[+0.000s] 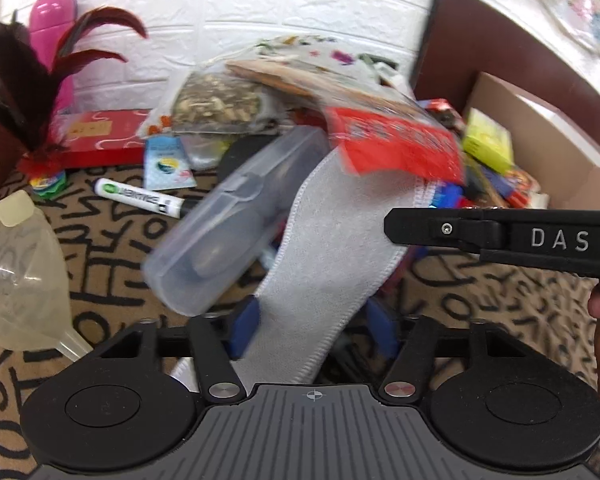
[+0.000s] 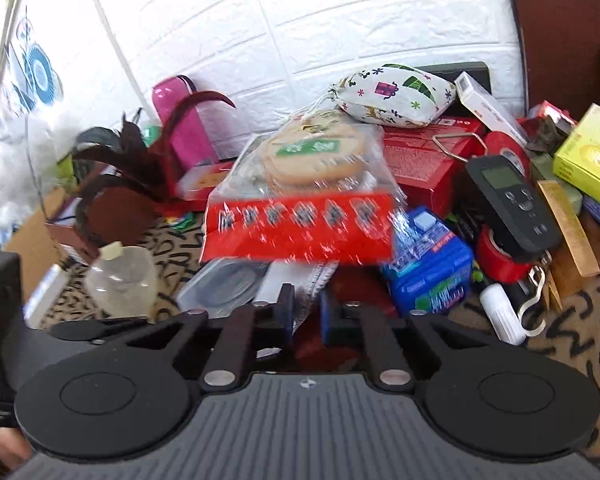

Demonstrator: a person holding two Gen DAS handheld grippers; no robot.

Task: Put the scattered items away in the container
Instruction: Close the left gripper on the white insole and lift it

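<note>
Grey stitched fabric strip (image 1: 324, 248), blurred

Both wrist cameras look down, close, sharing the red-labelled packet (image 1: 396, 140) (image 2: 300, 228).

Red-banded clear packet (image 2: 300, 216) — grey insole (image 1: 332, 240) — tan cloth (image 1: 100, 248) with black scribbles.

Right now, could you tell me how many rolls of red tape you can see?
2: one red tape roll behind the black handheld device, another at its lower left. The clutter may hide more.
</note>
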